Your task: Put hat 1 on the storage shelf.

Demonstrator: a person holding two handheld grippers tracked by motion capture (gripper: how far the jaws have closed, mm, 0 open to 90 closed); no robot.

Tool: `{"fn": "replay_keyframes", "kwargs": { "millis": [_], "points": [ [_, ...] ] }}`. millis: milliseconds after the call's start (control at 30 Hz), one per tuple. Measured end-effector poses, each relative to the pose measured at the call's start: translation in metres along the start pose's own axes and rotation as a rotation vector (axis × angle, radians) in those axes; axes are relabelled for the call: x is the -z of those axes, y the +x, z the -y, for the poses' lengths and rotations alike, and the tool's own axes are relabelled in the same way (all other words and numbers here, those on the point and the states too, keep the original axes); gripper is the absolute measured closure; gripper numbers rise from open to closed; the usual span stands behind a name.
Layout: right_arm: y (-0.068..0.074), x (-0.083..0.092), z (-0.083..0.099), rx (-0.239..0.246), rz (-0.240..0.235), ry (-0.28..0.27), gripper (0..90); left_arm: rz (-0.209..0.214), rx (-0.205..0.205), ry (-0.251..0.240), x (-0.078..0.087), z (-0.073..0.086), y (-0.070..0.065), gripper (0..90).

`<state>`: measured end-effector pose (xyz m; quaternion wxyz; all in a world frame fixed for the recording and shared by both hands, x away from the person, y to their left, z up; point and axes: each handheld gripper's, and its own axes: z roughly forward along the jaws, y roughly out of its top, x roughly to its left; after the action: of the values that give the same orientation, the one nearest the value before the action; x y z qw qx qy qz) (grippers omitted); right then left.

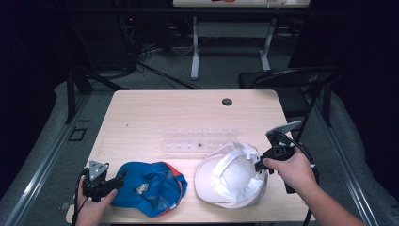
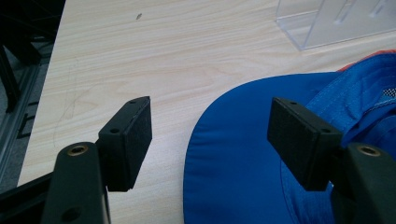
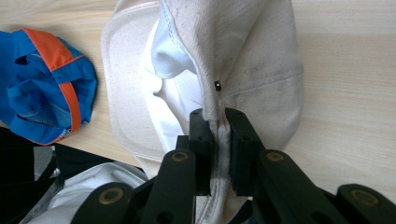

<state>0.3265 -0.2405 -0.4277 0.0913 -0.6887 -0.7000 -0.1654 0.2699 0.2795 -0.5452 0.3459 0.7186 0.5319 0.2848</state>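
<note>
A white cap point(image 1: 233, 176) lies upside down at the front right of the wooden table point(image 1: 188, 113). My right gripper point(image 1: 259, 165) is shut on the cap's right rim; in the right gripper view the cream fabric point(image 3: 252, 56) is pinched between the two pads point(image 3: 219, 140). A blue cap with orange trim point(image 1: 150, 187) rests at the front left, and it also appears as the blue cap point(image 3: 44, 84) in the right gripper view. My left gripper point(image 1: 121, 178) is at its left edge, open, with the blue brim point(image 2: 233, 154) lying between and below the jaws, untouched.
A clear acrylic stand point(image 1: 200, 141) sits mid-table behind the caps, with its corner point(image 2: 336, 23) in the left gripper view. A round cable hole point(image 1: 227, 101) is near the far edge. A black folding chair point(image 1: 291, 82) stands off the right side.
</note>
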Motion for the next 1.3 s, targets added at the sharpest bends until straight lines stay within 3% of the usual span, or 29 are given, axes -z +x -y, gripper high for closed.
{"fn": "replay_keyframes", "kwargs": {
  "millis": [167,200,367,500,533,667,800,967,1033,1300],
  "points": [
    [0.012,0.010,-0.006,-0.009,0.000,-0.021,81.8,-0.002,-0.002,0.001,0.000,0.000,0.001,31.2],
    [0.018,0.016,-0.008,0.022,0.030,-0.009,81.8,-0.001,0.002,-0.002,0.000,0.000,0.001,31.2],
    [0.035,0.030,-0.012,0.053,0.068,0.011,81.8,0.002,-0.001,0.003,0.001,0.000,0.001,31.2],
    [0.047,0.039,-0.016,0.040,0.058,-0.004,81.8,0.002,0.000,0.002,0.001,0.000,0.000,31.2],
    [0.049,0.043,-0.017,0.063,0.062,0.010,81.8,0.002,0.000,0.002,0.001,0.000,0.000,31.2],
    [0.056,0.051,-0.019,0.051,0.035,0.021,81.8,0.000,-0.004,0.003,0.001,0.000,0.001,31.3],
    [0.058,0.055,-0.020,0.029,-0.001,0.035,81.8,-0.001,-0.005,0.003,0.001,0.000,0.001,31.3],
    [0.053,0.056,-0.023,-0.026,-0.116,0.068,81.8,0.003,-0.008,-0.004,0.002,-0.001,0.000,31.3],
    [0.049,0.055,-0.024,-0.060,-0.170,0.054,81.8,0.002,-0.010,-0.007,0.002,-0.001,-0.001,31.2],
    [0.037,0.053,-0.025,-0.114,-0.326,0.054,81.9,0.002,-0.010,-0.008,0.002,-0.001,-0.002,31.2]
  ]
}}
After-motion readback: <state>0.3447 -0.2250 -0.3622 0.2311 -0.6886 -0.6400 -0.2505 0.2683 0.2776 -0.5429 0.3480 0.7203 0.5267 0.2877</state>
